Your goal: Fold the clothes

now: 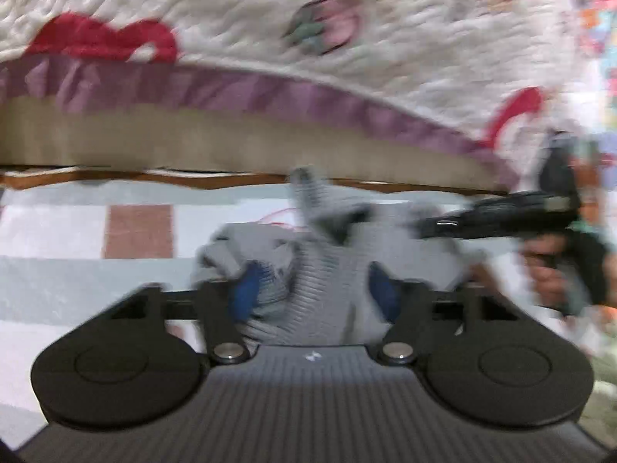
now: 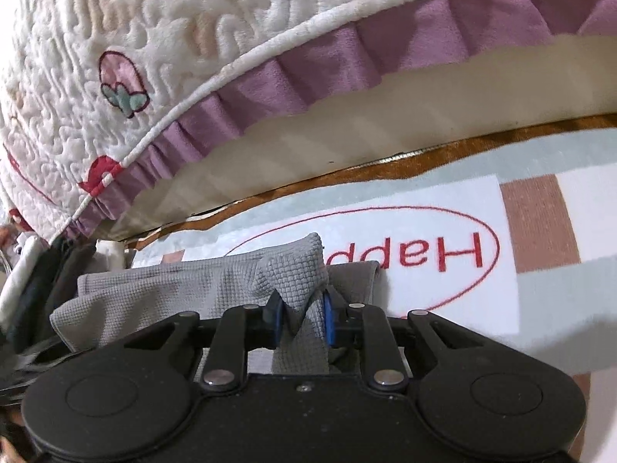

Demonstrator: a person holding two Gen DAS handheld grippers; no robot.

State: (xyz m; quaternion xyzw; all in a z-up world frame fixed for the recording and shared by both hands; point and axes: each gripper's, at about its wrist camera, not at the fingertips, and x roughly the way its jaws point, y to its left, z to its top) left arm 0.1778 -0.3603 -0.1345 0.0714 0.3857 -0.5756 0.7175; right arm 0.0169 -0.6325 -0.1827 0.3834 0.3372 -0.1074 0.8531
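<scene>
**Mia:** Down on the rug (image 2: 443,200), close to us, what did the right gripper (image 2: 301,318) have?

**Ben:** It was pinching a bunched-up fold of the grey cloth (image 2: 162,293). The blue pads (image 2: 328,320) were pressed on the cloth from both sides, and a bit of it stuck up above them.

**Mia:** And the left gripper (image 1: 314,293)?

**Ben:** That picture was blurry. Grey cloth (image 1: 320,270) sat between its blue pads (image 1: 243,289), and the pads stood wider apart. It looked like a grip on a thick bunch, but I could not tell for sure.

**Mia:** Where was the rest of the cloth?

**Ben:** It lay flat on the rug just past the right gripper. It covered part of the red word inside the red oval (image 2: 424,231).

**Mia:** Did one gripper see the other?

**Ben:** Yes. From the left one, the right gripper (image 1: 420,227) showed at the right side, with a hand (image 1: 547,270) around its handle.

**Mia:** What was farther back?

**Ben:** A brown strip ran along the rug's far edge. Past it was a bed (image 2: 347,131), with a white quilt (image 2: 173,38) and its purple frill (image 2: 308,69) hanging over the bed's edge.
</scene>
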